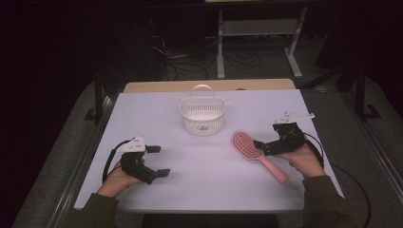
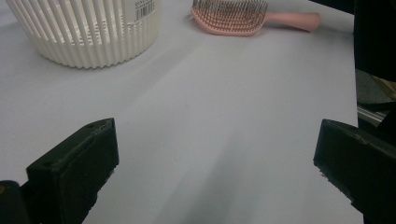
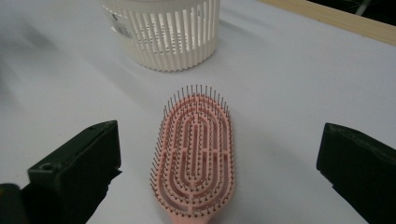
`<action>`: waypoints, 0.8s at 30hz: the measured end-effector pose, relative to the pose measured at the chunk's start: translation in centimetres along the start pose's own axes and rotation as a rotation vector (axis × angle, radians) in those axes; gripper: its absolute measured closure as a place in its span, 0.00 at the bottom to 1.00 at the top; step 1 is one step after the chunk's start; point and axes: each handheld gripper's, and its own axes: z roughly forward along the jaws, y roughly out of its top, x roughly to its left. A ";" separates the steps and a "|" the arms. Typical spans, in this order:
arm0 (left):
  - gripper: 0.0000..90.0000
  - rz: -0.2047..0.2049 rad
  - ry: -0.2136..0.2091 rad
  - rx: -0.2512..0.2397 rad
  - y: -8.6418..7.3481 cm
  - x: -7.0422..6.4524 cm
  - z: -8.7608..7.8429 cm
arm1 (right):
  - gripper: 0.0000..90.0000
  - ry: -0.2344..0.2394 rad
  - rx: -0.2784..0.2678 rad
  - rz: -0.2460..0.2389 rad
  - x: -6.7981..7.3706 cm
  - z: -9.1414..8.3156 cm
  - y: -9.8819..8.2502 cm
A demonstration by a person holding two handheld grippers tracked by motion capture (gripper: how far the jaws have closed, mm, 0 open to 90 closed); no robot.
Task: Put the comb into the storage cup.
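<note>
A pink hairbrush [image 1: 248,147] lies bristles up on the white table, right of centre, with its handle pointing to the front right. My right gripper [image 1: 267,137] is open just right of the brush head. In the right gripper view the brush head [image 3: 196,149] lies between the wide-apart jaws of that gripper [image 3: 219,158], untouched. A white slatted basket [image 1: 202,115] with a raised handle stands at the middle back. My left gripper [image 1: 158,160] rests open at the front left, holding nothing. Along that gripper [image 2: 217,154] I see the basket [image 2: 88,32] and the brush [image 2: 231,18] far ahead.
The white sheet covers the table [image 1: 190,161], and a wooden strip [image 1: 209,86] shows along its back edge. Cables and a white frame [image 1: 259,28] are on the dark floor beyond. The basket [image 3: 163,32] stands just past the brush tip.
</note>
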 end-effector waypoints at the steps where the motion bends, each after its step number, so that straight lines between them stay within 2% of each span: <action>1: 0.00 0.003 -0.001 0.001 0.0 0.0 0.0 | 0.00 0.000 0.000 0.000 0.0 0.0 0.0; 14: 0.00 0.008 -0.003 0.004 0.0 0.0 0.1 | 0.00 0.004 0.013 0.010 -1.1 0.2 0.0; 24: 0.00 0.009 0.002 0.005 0.0 0.0 0.1 | 0.00 0.008 0.032 -0.001 -1.0 0.1 -0.1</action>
